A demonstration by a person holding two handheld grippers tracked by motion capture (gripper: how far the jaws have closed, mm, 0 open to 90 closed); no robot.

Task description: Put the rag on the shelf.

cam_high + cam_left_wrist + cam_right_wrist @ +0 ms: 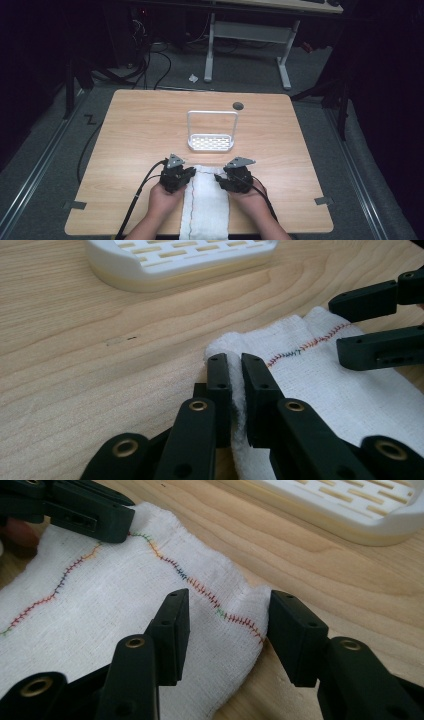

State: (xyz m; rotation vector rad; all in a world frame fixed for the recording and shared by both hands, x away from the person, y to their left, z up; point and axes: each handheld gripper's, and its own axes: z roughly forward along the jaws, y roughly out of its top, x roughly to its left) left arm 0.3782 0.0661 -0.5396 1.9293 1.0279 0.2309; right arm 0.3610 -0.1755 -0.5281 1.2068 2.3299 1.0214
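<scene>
1. While the white cloth (pixel 206 205) lies flat along the near middle of the table (pixel 130 130), running toward the person's edge, its far end sits between the two grippers, short of the white rack (pixel 211 142).
2. Left gripper (pixel 235 375): jaws clenched on the far left corner of the cloth, a fold of fabric pinched between the pads. Grip judged secure.
3. Right gripper (pixel 227 630): jaws spread, straddling the far right corner; the cloth lies between them, one pad near the edge, neither pressing. Corner not yet taken.
4. Cloth detail: a line of multicoloured stitching (pixel 200 587) runs along it and crosses the corner between the right jaws.
5. Rack: an upright wire handle over a slotted base, standing beyond the cloth, apart from it, with nothing on it.
6. Done, as judged: one of two far corners gripped.
7. Left, as judged: closing the right jaws on their corner, then lifting or folding the cloth with both hands. Whether the rack is the destination cannot be told.
</scene>
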